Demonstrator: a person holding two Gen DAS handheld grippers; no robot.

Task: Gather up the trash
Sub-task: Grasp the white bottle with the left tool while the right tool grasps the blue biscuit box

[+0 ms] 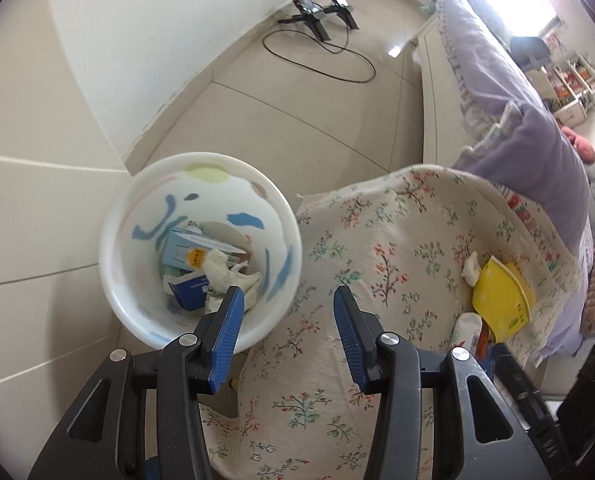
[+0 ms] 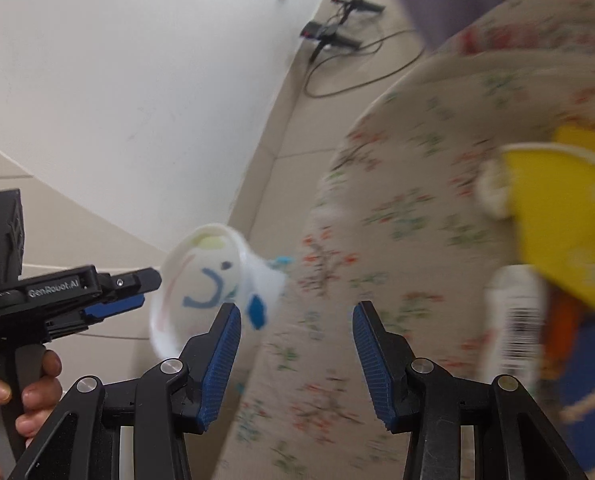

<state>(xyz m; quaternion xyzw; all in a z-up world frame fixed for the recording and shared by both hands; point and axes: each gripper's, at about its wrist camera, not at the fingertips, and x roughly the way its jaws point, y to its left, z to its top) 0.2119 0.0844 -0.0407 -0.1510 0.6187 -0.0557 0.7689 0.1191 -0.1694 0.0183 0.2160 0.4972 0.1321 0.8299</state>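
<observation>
Left tongs (image 1: 288,300): wide, empty, above bin (image 1: 115,276) holding boxes and tissues. Right tongs (image 2: 296,322): wide, empty. Remaining: yellow wrapper (image 1: 501,300), tissue (image 1: 471,268), tube (image 1: 467,328) on floral counter (image 1: 377,240). Step: between pickups; next, grasp one.

Just ahead of your left jaws, the white trash bin (image 1: 201,248) carries blue, green and pink brush marks, with a blue box (image 1: 191,290) inside. Right of them, the cream tablecloth (image 1: 377,264) shows red-and-green floral sprigs, and a yellow paper bowl (image 1: 501,300) lies beyond.
</observation>
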